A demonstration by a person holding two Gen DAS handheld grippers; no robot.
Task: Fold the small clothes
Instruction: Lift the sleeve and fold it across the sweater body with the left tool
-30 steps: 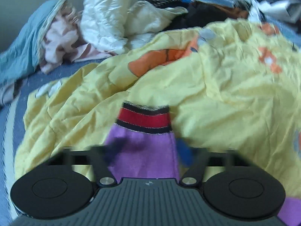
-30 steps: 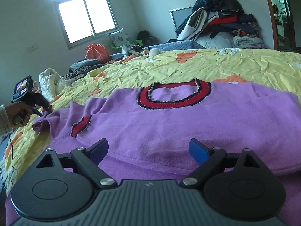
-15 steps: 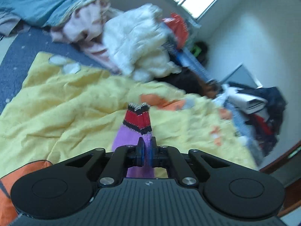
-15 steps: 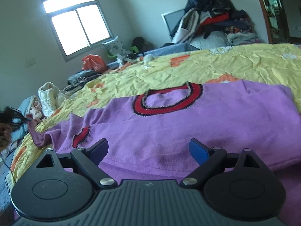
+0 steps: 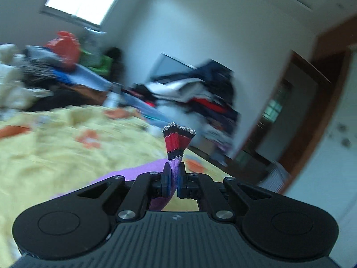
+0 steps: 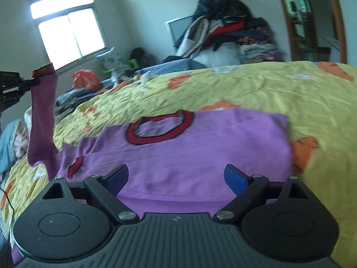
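Observation:
A small purple sweater with a red and black collar lies flat on the yellow bedspread. My left gripper is shut on the sweater's sleeve, just behind its red and black cuff. From the right wrist view, that left gripper holds the sleeve lifted high above the bed at the far left. Low over the sweater's near hem hovers my right gripper, open with nothing between its fingers. A second cuff rests on the sweater's left side.
Heaps of clothes pile up against the far wall. A red bag and more laundry lie under the window. A wooden door frame stands at the right. White and blue bedding sits at the bed's left edge.
My left gripper shut on the sleeve and raised it well off the bed, swinging toward the room. The right gripper stayed open and shifted slightly over the hem.

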